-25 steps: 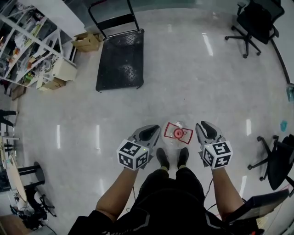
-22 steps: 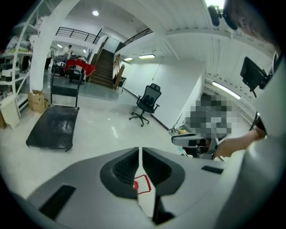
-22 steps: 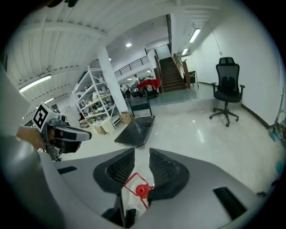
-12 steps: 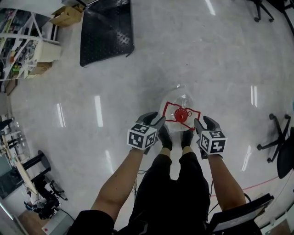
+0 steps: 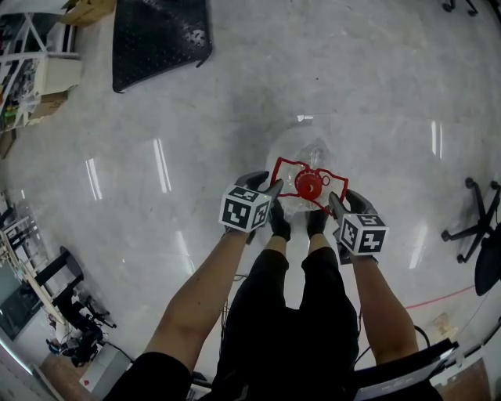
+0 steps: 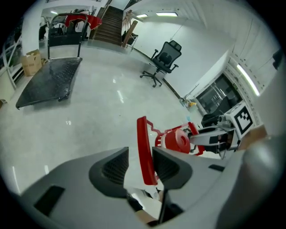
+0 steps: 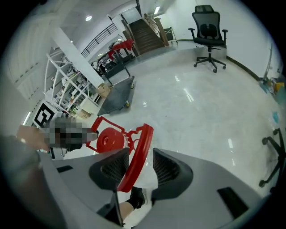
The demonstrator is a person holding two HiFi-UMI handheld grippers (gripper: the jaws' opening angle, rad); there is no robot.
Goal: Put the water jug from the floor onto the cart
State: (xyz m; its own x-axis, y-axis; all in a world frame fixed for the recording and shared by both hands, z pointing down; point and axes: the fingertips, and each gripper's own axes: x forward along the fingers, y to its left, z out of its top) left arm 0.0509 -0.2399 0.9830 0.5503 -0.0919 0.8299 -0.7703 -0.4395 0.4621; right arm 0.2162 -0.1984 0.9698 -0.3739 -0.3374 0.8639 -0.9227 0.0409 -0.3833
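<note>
Two pairs of jaws, both mine, stand apart and have just been opening. My left gripper [image 5: 274, 188] has the left bar of the red handle frame [image 5: 286, 167] between its pads, close against one pad with a gap at the other, so nothing is clamped. My right gripper [image 5: 333, 198] has the frame's right bar slanting loosely between its pads. The water jug [image 5: 307, 153], clear with a red cap [image 5: 310, 185], stands upright on the pale glossy floor [image 5: 352, 86] just in front of my black shoes [image 5: 279, 225], between the two grippers. The black flat cart [image 5: 160, 39] sits well apart, at the head view's upper left, near a cardboard box [image 5: 88, 11].
</note>
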